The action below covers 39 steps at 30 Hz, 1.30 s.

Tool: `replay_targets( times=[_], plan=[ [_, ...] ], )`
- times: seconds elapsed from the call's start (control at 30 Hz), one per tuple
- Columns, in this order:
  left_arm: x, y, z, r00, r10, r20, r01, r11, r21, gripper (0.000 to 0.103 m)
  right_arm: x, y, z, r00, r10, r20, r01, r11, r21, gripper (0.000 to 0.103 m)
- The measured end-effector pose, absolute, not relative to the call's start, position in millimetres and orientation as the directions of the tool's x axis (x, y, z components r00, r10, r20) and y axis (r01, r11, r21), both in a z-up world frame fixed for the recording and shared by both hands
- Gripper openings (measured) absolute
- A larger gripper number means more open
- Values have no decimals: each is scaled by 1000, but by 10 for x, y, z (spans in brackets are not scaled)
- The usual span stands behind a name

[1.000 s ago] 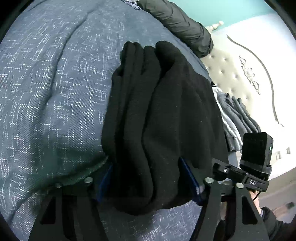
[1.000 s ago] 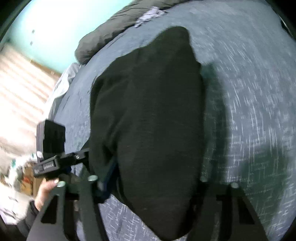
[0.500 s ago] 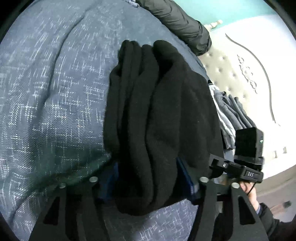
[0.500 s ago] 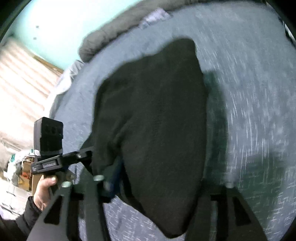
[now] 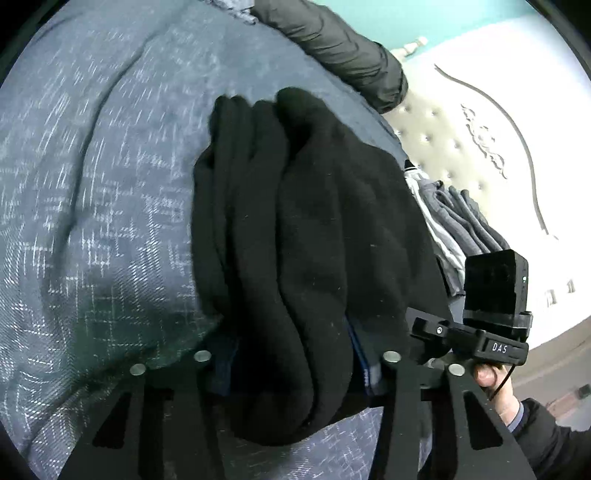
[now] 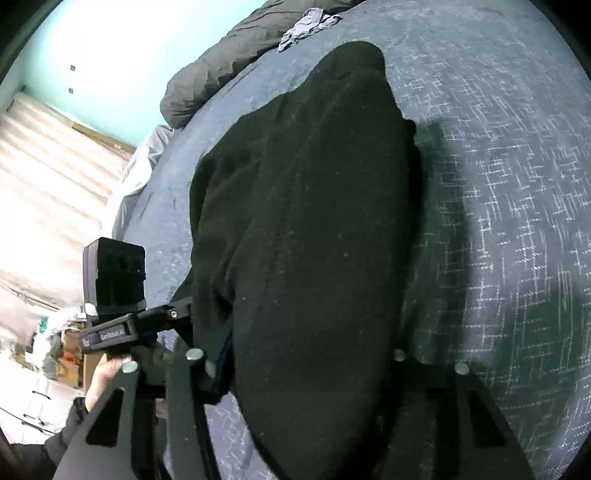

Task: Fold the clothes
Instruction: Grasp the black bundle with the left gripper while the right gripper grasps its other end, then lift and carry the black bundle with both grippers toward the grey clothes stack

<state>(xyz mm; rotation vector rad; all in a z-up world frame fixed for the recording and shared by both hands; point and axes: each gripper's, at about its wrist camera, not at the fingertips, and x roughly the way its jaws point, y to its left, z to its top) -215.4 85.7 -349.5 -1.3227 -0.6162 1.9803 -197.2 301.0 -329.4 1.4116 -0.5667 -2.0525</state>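
Note:
A thick folded black garment lies on the blue-grey bedspread, its layered edges showing on the left. My left gripper straddles its near end, and the blue pads are closing against the bundle from both sides. In the right wrist view the same black garment fills the middle. My right gripper is also closing on its near end; the cloth hides its right finger. Each view shows the other gripper's camera block beside the bundle, held by a hand.
A dark jacket lies at the far end of the bed. Folded grey clothes sit by the tufted white headboard. A crumpled blue cloth lies far off. Boxes and clutter stand on the floor beside the bed.
Both pairs of jaws have drawn in against the near end of the black bundle, squeezing it narrower. The hands and the garment have stayed in place.

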Motion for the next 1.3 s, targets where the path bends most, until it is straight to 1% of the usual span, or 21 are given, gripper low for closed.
replay_targets(
  times=[0.2, 0.47, 0.77, 1.03, 1.3],
  plan=[
    [-2080, 875, -3197, -308, 737, -602, -308, -676, -669, 48, -1896, 3026, -3023, -321, -667, -673, 284, -745, 603, 44],
    [-1991, 1068, -2875, -335, 729, -598, -336, -685, -647, 48, -1877, 3063, -2654, -349, -652, -673, 347, -757, 553, 43],
    [-1879, 1304, -2266, -361, 706, -610, -413, -707, -574, 47, -1763, 3295, -2243, -397, -655, -643, 388, -755, 529, 42],
    [-1830, 1674, -1644, -394, 697, -599, -470, -713, -521, 48, -1652, 3616, -1748, -462, -648, -605, 426, -761, 490, 42],
    [-1737, 2225, -1259, -409, 695, -592, -517, -711, -477, 48, -1629, 4032, -1322, -511, -610, -605, 450, -790, 416, 42]
  ],
)
